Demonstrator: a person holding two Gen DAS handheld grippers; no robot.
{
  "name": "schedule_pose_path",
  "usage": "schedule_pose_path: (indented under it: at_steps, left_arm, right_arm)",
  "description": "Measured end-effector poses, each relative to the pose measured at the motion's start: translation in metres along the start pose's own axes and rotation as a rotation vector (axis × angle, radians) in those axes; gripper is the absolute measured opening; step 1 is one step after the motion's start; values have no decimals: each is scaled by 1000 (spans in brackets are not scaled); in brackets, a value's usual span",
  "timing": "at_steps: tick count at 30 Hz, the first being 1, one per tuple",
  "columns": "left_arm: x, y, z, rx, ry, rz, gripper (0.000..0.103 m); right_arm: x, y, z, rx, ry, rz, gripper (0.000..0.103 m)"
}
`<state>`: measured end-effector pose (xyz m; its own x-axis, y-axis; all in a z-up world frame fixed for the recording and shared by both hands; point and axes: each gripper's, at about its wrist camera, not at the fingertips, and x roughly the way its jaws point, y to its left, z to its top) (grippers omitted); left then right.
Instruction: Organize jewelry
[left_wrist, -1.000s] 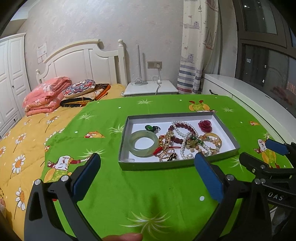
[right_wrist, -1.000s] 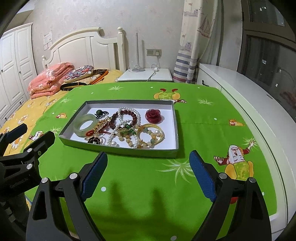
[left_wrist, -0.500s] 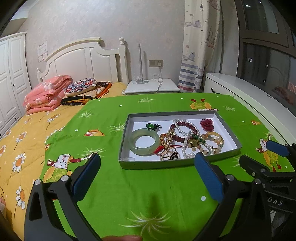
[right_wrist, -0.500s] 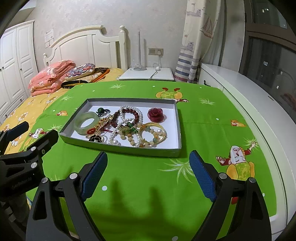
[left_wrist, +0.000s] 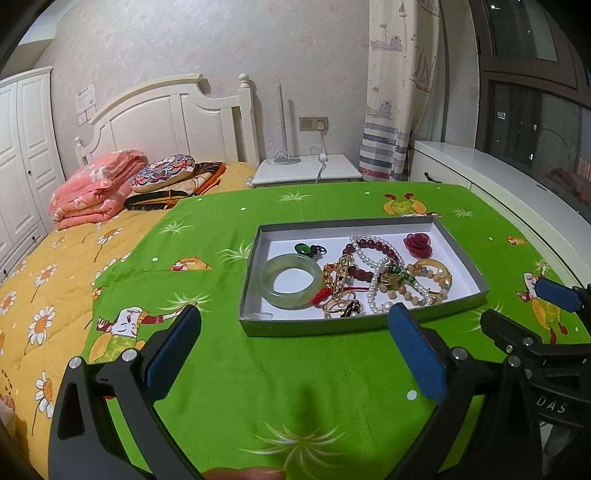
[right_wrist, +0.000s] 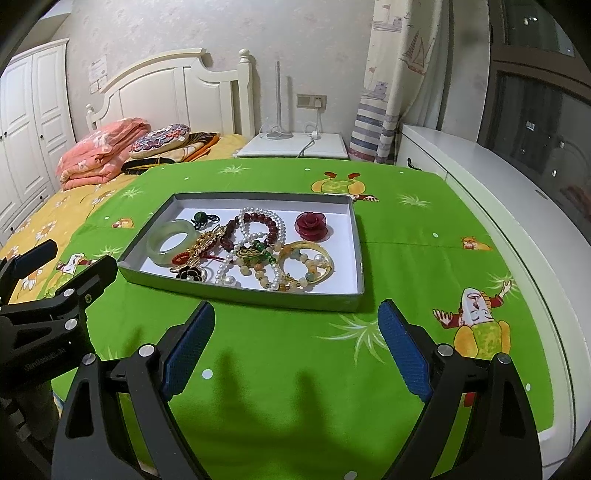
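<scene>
From the left wrist, the left gripper (left_wrist: 293, 338) hangs wide open over the green cloth (left_wrist: 258, 387), just short of the tray (left_wrist: 364, 325) of jewelry (left_wrist: 369, 271). From the right wrist, the right gripper (right_wrist: 295, 338) is likewise spread wide, empty, near the tray's front edge.

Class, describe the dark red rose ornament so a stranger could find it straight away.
Start at the green bedspread, where a shallow grey tray with a white floor holds jewellery. Look to the tray's far right corner: the red rose lies alone there, apart from the tangled beads, the only petal-shaped, dark red piece.
</scene>
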<state>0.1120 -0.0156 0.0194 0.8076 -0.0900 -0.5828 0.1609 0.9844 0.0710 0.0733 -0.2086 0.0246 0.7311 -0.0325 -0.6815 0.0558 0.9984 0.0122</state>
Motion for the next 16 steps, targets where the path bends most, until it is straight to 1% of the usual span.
schedule_pose_path:
  at_steps: [5,6,7,9,11,12,14,16]
  left_arm:
    - [1,0,0,-1,5,3,98]
    - [0,0,0,1,-7,17,98]
    - [0,0,-1,4,-24,50,98]
    - [4,1,0,18,6,38,98]
    - [15,7,2,8,75,6,98]
    - [18,10,2,1,84,8,98]
    - [21,17,-1,-18,85,50,98]
    - [25,26,-3,-33,102,70,98]
  right_arm:
    - [0,0,-1,-1,-4,0,84]
    - [0,0,-1,-2,-1,-2,84]
    - [1,0,-1,0,2,-2,84]
    - [1,-2,-1,7,1,-4,84]
    - [4,-7,-2,19,10,-8,85]
    - [7,-10,-2,27,17,-7,84]
    - [11,-14,-4,40,30,-8,85]
    - [14,-17,-6,44,37,-11,85]
